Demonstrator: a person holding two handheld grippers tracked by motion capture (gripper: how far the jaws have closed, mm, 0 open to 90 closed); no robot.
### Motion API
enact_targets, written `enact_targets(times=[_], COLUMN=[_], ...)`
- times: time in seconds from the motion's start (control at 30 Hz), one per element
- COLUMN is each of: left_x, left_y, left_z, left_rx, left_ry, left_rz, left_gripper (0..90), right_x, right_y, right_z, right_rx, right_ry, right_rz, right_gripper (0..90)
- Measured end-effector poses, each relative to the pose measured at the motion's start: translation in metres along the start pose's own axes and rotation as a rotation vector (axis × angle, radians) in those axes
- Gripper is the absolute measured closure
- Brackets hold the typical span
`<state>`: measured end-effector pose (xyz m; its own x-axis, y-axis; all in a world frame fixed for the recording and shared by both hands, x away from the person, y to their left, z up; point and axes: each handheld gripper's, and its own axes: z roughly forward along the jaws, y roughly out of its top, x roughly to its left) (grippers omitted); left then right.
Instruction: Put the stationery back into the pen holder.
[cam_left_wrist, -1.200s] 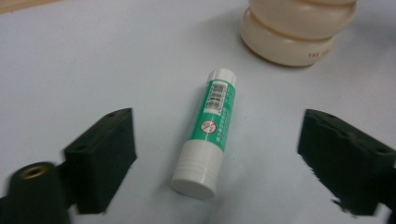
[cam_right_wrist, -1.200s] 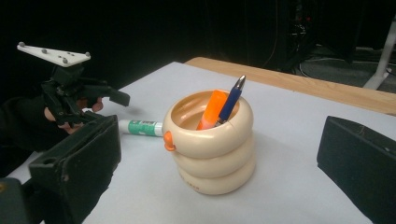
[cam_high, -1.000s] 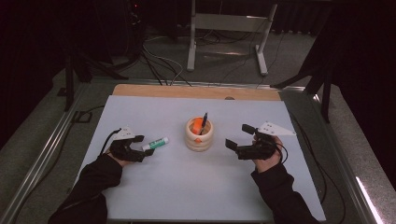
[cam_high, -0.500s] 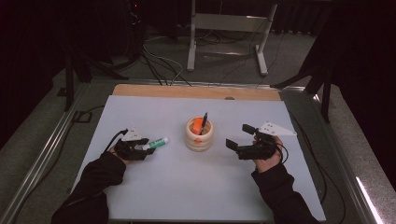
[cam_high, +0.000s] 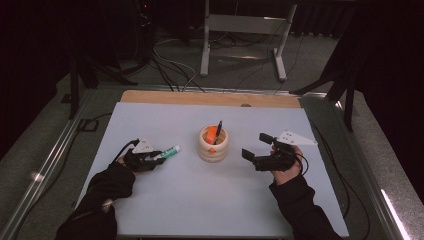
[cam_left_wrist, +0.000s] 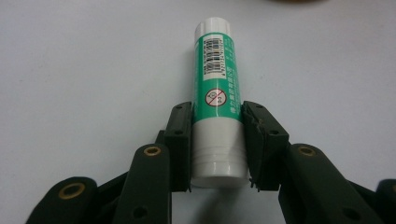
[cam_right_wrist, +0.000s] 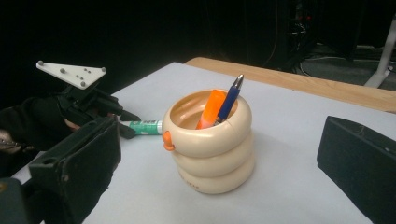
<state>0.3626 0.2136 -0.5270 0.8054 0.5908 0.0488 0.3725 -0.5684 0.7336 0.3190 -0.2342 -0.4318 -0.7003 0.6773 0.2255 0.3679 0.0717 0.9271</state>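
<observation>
Gripping glue stick (cam_left_wrist: 218, 100) (left tongs (cam_left_wrist: 217, 140))

White table (cam_high: 200, 200) with a wooden strip (cam_high: 210, 98) along its far edge is carrying two things. Cream ringed holder (cam_high: 213, 145) is standing near the middle; green-and-white glue stick (cam_high: 169, 151) is lying flat to its left.
</observation>
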Motion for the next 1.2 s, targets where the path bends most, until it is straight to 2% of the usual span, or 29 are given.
enact_targets(times=[0.1,0.37,0.53,0.67,0.93,1.0,1.03,1.1,1.13,1.17,1.2], left_x=[0.0,-0.002,-0.005,-0.007,-0.013,-0.017,-0.018,-0.021,-0.021,-0.021,-0.023], left_y=[0.001,0.01,0.017,0.022,0.03,0.032,0.032,0.033,0.033,0.033,0.034], left_z=[-0.002,-0.011,-0.019,-0.029,-0.041,-0.043,-0.044,-0.044,-0.044,-0.044,-0.044], left_rx=[-0.011,-0.019,-0.032,-0.049,-0.075,-0.07,-0.067,-0.061,-0.061,-0.061,-0.056], left_ry=[-0.01,-0.054,-0.079,-0.096,-0.116,-0.12,-0.125,-0.133,-0.133,-0.133,-0.143], left_rz=[-0.024,-0.034,-0.034,-0.03,-0.029,-0.023,-0.015,-0.012,-0.012,-0.012,-0.008], left_gripper=[66.4,66.5,66.4,66.4,66.3,66.3,66.3,66.3,66.3,66.3,66.3], right_x=[0.0,0.001,0.002,0.007,0.023,0.03,0.034,0.043,0.043,0.048,0.06], right_y=[0.0,0.0,0.0,0.001,0.005,0.007,0.008,0.01,0.01,0.01,0.008], right_z=[0.0,0.0,0.001,0.004,0.014,0.018,0.021,0.027,0.027,0.03,0.038], right_rx=[0.001,-0.01,-0.011,-0.007,-0.002,-0.022,-0.012,0.027,0.027,0.042,0.057], right_ry=[0.001,0.002,0.005,0.013,0.027,0.007,0.003,-0.012,-0.012,-0.023,-0.072], right_rz=[-0.001,-0.004,-0.026,-0.063,-0.183,-0.252,-0.274,-0.3,-0.3,-0.325,-0.389], right_gripper=[0.0,0.0,0.0,0.0,0.0,0.0,0.0,0.0,0.0,0.0,0.0])
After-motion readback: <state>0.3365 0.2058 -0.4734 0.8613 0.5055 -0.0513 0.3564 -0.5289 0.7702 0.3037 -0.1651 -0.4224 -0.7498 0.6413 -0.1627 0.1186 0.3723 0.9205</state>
